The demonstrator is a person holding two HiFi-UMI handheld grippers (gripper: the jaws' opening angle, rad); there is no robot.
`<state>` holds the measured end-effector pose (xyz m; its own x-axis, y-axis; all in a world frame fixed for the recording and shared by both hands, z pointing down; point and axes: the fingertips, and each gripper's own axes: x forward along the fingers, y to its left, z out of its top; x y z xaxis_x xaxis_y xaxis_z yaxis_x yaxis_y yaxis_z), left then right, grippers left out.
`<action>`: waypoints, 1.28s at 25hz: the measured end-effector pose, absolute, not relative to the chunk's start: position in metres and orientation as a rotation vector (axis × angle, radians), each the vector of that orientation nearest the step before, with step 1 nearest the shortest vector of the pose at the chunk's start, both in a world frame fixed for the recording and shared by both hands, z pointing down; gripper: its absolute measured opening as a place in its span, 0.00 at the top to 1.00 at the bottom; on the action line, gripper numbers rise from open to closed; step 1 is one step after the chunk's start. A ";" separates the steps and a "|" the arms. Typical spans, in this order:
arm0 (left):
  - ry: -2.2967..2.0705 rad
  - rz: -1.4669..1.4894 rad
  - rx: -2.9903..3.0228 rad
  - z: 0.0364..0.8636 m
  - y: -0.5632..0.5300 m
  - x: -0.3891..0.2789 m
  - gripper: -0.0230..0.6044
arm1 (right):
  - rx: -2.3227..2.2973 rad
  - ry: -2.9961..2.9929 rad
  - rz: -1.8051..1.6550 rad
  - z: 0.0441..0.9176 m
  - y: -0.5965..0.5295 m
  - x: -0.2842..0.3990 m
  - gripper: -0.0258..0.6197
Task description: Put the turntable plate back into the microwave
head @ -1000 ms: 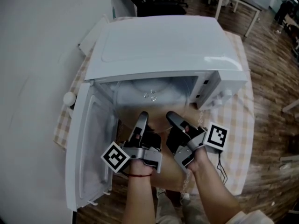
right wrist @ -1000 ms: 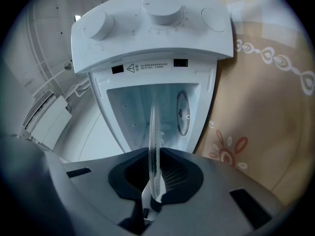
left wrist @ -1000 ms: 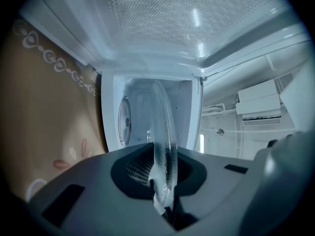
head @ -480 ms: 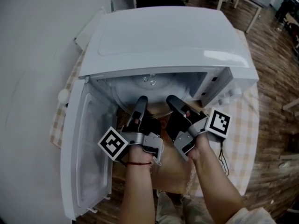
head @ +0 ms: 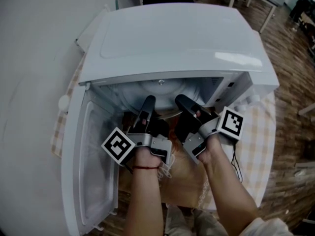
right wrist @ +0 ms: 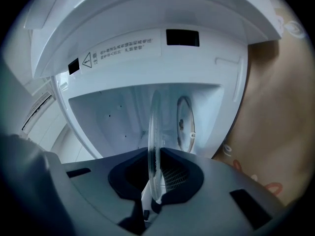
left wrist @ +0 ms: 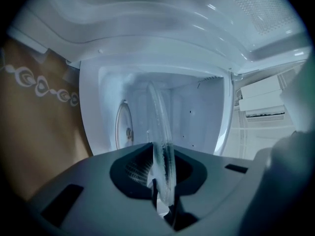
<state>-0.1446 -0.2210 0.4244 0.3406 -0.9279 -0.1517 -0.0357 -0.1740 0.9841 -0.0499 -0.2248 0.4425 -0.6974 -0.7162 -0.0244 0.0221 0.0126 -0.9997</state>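
Insertion is partly done: we are holding the turntable plate with left hand-held gripper and right hand-held gripper clamped on its rim, inside the open microwave at frame centre; seating it remains.

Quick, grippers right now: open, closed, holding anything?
Left gripper: closed on the plate rim.
Right gripper: closed on the same plate.

The turntable plate is clear smooth glass, the microwave glossy white, the floor dark wood.
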 end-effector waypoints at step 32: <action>-0.942 -0.904 1.542 0.437 -0.210 -0.137 0.87 | -0.842 1.628 -1.711 0.458 -0.260 -0.052 0.86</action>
<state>-0.1369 -0.2100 0.4373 0.4007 -0.9135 -0.0700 -0.1072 -0.1226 0.9867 -0.0516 -0.2601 0.4581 -0.6018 -0.7981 0.0290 0.0104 -0.0442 -0.9990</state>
